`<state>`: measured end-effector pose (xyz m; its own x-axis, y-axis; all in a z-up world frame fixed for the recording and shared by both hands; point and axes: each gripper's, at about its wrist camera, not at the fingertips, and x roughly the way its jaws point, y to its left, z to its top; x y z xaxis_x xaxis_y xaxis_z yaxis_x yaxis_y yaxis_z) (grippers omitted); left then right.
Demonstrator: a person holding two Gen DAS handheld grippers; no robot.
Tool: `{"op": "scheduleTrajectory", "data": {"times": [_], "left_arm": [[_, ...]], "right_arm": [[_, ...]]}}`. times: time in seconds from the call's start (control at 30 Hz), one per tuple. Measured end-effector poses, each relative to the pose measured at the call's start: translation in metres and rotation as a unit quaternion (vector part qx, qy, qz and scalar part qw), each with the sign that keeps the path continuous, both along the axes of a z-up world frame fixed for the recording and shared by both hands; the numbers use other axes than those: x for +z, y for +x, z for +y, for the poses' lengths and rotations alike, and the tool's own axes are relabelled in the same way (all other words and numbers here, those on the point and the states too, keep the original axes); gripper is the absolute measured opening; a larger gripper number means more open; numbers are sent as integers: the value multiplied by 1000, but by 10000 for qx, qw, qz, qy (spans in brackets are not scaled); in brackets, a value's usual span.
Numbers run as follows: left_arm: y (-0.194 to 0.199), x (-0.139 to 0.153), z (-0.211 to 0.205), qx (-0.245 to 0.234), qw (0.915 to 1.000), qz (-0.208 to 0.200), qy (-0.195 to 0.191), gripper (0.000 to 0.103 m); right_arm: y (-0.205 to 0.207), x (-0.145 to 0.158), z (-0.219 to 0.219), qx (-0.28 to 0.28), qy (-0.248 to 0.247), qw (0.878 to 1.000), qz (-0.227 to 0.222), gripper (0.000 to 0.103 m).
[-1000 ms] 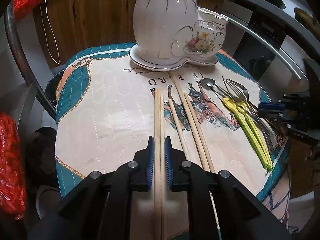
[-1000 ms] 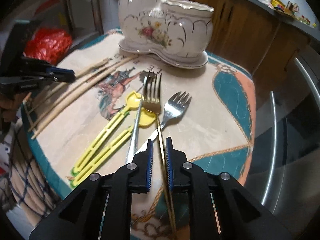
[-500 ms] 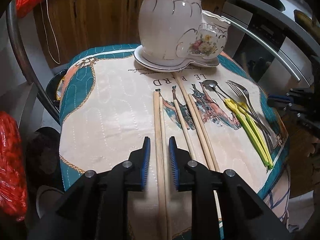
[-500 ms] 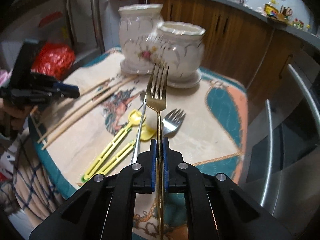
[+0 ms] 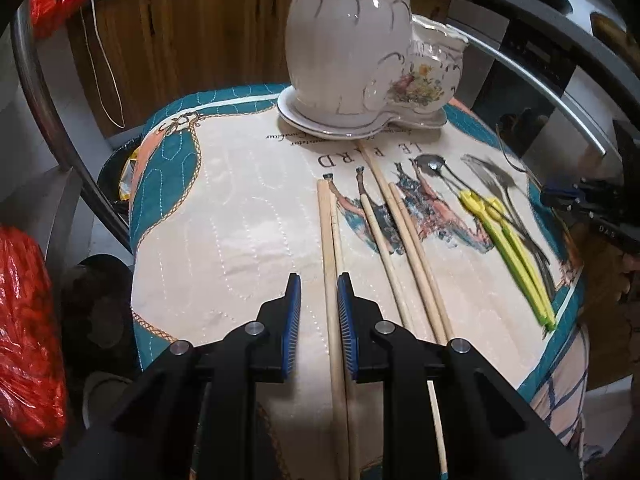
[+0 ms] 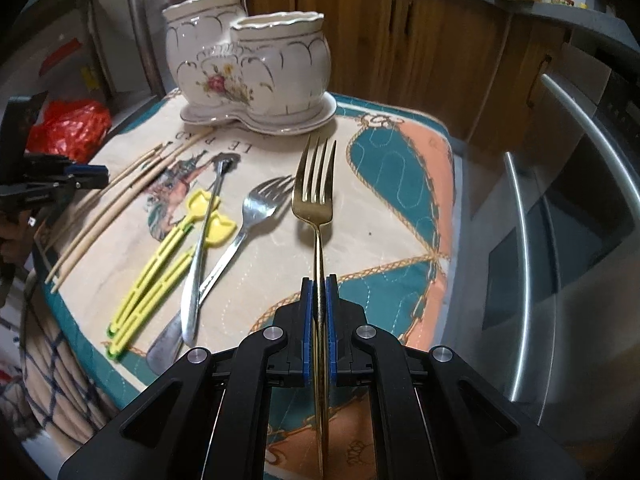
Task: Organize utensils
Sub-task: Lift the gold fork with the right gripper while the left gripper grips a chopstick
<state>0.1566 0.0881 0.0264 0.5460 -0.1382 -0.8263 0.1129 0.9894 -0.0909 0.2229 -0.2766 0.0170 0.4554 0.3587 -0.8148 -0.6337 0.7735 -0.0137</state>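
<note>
My right gripper [image 6: 316, 284] is shut on a gold fork [image 6: 314, 184] and holds it above the cloth, tines pointing at the white ceramic double holder [image 6: 256, 68]. My left gripper [image 5: 319, 280] is open, its jaws on either side of a pair of wooden chopsticks [image 5: 330, 240] lying on the cloth. More chopsticks [image 5: 404, 232] lie to the right. A silver fork [image 6: 256, 208], a silver spoon [image 6: 208, 216] and two yellow plastic utensils [image 6: 172, 256] lie on the cloth. The holder [image 5: 360, 56] stands at the far end.
The patterned quilted cloth [image 5: 240, 208] covers a small table. Red plastic bags [image 5: 24, 320] hang at the left. Wooden cabinets [image 6: 400, 32] stand behind, and a steel oven front with a handle [image 6: 532, 240] is at the right.
My right gripper closed on the gold fork, lifted it off the cloth and moved it right. My left gripper opened wider around the chopsticks and drew back a little.
</note>
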Motion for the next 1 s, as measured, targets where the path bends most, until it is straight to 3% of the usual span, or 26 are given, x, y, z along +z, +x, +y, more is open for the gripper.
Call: {"op": "scheduleTrajectory", "data": {"times": [0.33,0.4,0.57,0.73,0.8,1.0], "left_arm": [[5,1,-26,-579,9945,329,807,18],[8,2,-24,-531,9947,366,802,14],[12,6,-8,-471,9975,457,251,13],[12,2,-7,-481,9977,456,155,10],[12,3,-9,-473,9981,375,152,1],[9,7,-18,-603,9972,341,263,0]], "right_arm": [[7,-7,13,166,-310,9992,202,7],[9,-7,14,213,-371,9988,234,7],[12,-8,13,272,-438,9982,311,7],[17,-9,15,296,-424,9980,373,7],[19,-9,15,288,-408,9980,390,7],[20,-9,19,314,-483,9974,423,7]]}}
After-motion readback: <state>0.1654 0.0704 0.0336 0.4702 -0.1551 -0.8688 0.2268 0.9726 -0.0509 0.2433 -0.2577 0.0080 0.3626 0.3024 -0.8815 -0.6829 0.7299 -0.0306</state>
